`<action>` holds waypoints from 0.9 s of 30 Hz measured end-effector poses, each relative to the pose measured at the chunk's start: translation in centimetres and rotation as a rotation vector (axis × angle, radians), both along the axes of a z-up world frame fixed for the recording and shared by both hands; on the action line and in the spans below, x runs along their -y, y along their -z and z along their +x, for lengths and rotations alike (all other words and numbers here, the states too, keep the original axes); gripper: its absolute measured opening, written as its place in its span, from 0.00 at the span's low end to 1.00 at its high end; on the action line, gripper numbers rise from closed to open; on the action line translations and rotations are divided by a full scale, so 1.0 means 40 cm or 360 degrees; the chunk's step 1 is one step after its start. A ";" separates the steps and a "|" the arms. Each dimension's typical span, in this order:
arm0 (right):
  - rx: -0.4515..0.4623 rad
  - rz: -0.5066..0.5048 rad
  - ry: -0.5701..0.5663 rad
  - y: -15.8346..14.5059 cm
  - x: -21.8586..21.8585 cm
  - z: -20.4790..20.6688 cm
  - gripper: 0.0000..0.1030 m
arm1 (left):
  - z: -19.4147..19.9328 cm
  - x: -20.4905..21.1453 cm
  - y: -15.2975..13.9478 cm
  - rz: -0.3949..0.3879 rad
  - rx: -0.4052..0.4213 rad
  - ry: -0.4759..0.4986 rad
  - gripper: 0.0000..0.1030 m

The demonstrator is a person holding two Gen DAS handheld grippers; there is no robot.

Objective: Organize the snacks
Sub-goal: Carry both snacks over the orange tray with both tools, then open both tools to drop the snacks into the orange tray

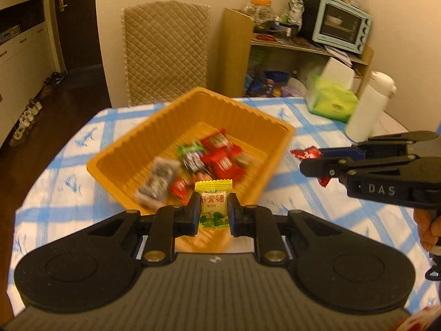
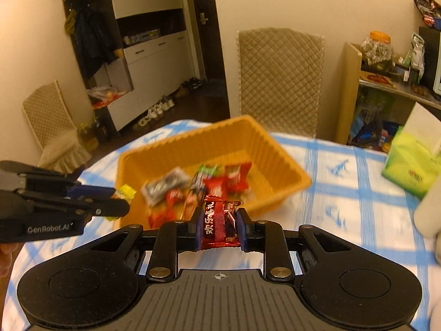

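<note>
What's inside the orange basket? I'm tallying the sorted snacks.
The orange basket holds a blurred pile of wrapped snacks: mostly red, one green-topped, one dark grey. The left gripper and its yellow candy cover the near corner.

Both wrist cams—near, share basket (image 1: 143, 143).

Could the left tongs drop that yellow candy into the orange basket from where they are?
Probably yes. The left tongs grip the yellow candy near the orange basket, whose top is open. The right tongs, holding a red snack, stay off to the side.
</note>
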State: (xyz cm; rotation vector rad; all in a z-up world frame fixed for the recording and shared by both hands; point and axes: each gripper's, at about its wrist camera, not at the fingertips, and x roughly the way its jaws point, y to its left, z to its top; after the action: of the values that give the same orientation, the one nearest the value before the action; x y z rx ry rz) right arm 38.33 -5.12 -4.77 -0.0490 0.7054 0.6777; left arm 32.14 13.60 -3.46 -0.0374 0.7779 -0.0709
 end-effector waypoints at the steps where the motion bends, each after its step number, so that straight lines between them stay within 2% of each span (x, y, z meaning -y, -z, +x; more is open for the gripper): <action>1: 0.0001 -0.0001 0.0006 -0.001 -0.008 0.020 0.25 | 0.016 -0.005 0.000 0.0010 0.0002 -0.0008 0.17; 12: 0.0041 -0.0077 0.0046 0.032 -0.069 0.190 0.25 | 0.151 -0.063 0.027 0.0021 -0.0038 -0.0066 0.17; 27: 0.0038 -0.0112 0.0090 0.104 -0.108 0.279 0.25 | 0.218 -0.086 0.067 0.0001 -0.0079 -0.0075 0.17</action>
State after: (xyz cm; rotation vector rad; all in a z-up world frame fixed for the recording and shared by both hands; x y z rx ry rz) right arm 49.48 -0.81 -8.94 -0.1013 0.7049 0.5969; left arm 40.86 17.03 -6.15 -0.0573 0.8261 -0.0252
